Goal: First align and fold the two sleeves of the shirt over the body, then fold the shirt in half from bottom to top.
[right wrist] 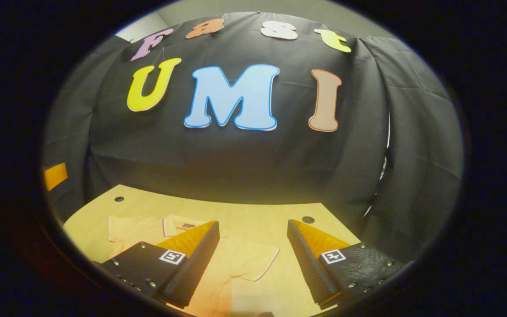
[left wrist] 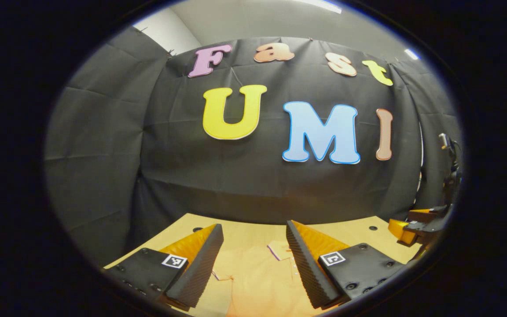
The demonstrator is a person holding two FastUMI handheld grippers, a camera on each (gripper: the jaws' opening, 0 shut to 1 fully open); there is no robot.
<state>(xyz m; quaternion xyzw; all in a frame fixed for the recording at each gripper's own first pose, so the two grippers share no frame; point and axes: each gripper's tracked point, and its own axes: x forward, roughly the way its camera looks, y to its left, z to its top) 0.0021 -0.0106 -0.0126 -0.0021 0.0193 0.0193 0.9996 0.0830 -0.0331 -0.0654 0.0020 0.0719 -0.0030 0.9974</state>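
Across the bottom of both views spreads a pale wooden table (right wrist: 253, 211), its far edge running against the booth's black cloth wall (right wrist: 236, 163), with small dark holes (right wrist: 308, 219) near its far corners. On that table lies the shirt (right wrist: 231, 259), a light orange short-sleeved one, spread flat with its collar (right wrist: 183, 226) toward the far edge. Seen from the right gripper view, one sleeve (right wrist: 253, 259) reaches out toward the middle of the table with its hem showing as a thin darker line, and the other sleeve (right wrist: 123, 229) lies nearer the table's left edge; neither is folded over the body. From the left gripper view the shirt's collar (left wrist: 280, 250) and buttoned front (left wrist: 262, 281) sit between the fingers, with the cloth running down to the near edge of the picture. The left gripper (left wrist: 253, 246) hangs above the shirt with its jaws spread wide and nothing between them. The right gripper (right wrist: 253, 242) likewise stands with its jaws wide apart above the table, holding nothing, the shirt's sleeve lying under the gap. At the right edge of the left gripper view the right gripper (left wrist: 416, 224) shows farther off, over the table's right side. Each finger carries a small square marker (right wrist: 172, 256) on its block.
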